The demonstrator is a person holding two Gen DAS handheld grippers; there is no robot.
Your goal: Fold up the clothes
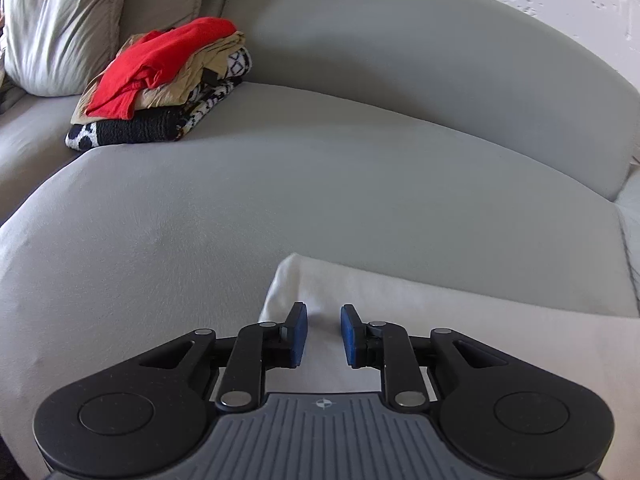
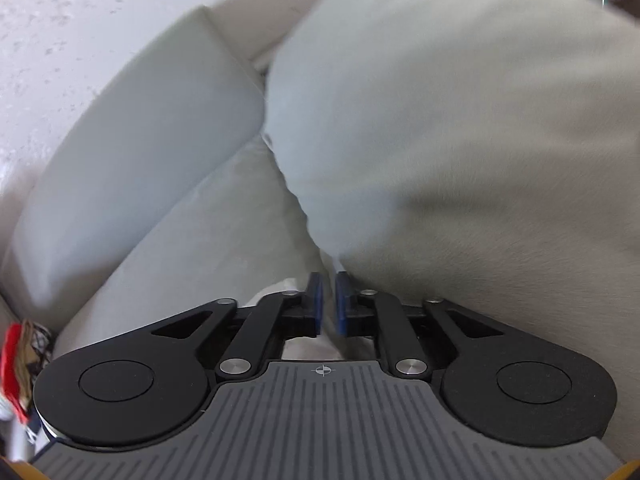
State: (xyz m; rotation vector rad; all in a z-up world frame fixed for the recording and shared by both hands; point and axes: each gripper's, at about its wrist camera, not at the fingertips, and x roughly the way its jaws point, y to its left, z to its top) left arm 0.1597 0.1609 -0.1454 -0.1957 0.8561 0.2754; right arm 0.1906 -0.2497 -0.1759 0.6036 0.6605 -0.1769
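- While your left gripper (image 1: 323, 334) hangs over the white garment (image 1: 460, 320) on the sofa seat (image 1: 200, 220), its blue pads (image 1: 299, 334) stand spread with cloth showing between them, gripping nothing.
- That garment lies directly under and ahead of the left gripper, its near corner just beyond the pads; from there its long edge runs off toward the sofa's right end, so the long axis appears to lie across the seat, not toward the backrest.
- Your right gripper (image 2: 329, 304) has its pads (image 2: 317, 304) drawn nearly together on a pale ridge of fabric; the view is blurred, so I judge it to be pinching the white garment but cannot be certain.
- A large grey cushion (image 2: 460, 140) fills the right wrist view beyond that pinch.
- At the sofa's far left sits the folded pile (image 1: 160, 88), red on top of tan and a black-and-white knit, well apart from the garment.
- For the coming fold, the left gripper is the nearer one to the free corner; close on it there, then carry it along the long axis.
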